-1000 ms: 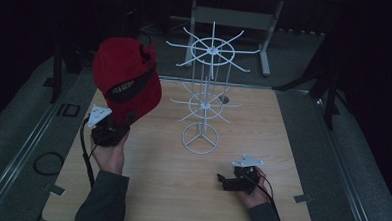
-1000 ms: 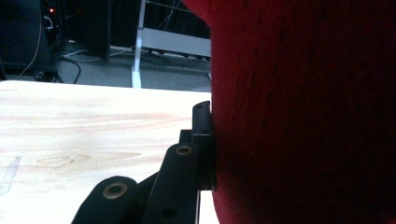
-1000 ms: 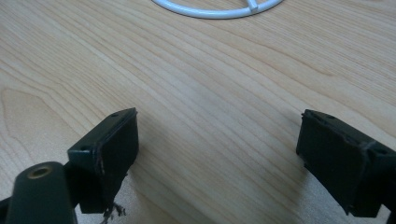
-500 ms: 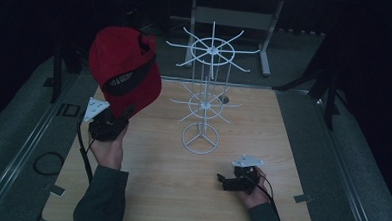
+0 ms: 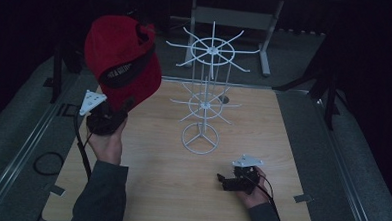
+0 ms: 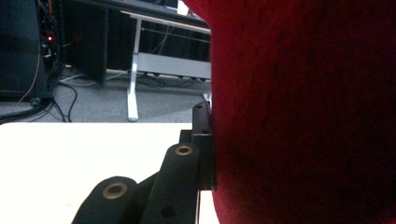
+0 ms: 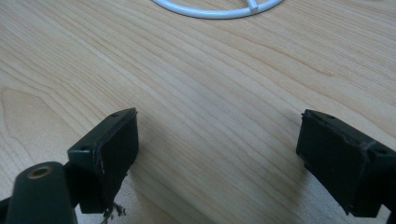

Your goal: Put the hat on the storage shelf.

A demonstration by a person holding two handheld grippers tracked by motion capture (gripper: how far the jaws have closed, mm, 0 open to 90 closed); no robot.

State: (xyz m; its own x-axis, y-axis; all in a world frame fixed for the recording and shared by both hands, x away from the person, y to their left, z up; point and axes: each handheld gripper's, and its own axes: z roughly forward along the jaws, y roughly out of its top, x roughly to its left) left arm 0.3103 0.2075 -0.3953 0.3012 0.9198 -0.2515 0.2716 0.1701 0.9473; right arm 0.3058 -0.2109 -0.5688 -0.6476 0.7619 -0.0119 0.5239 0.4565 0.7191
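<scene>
A red cap with a black band is held up above the table's left side, left of a white wire hanging rack. My left gripper is shut on the cap's lower edge; in the left gripper view the red cap fabric presses against one black jaw. My right gripper rests low on the table near the front right, jaws wide open over bare wood with nothing between them. The rack's ring base lies just ahead of it.
The rack has two tiers of spoked arms and a round base mid-table. A metal-legged desk stands behind the wooden table. Grey ledges flank both sides, and a cable loops at the left.
My left gripper has lifted the cap slightly higher and to the left. The right gripper has stayed in place.
</scene>
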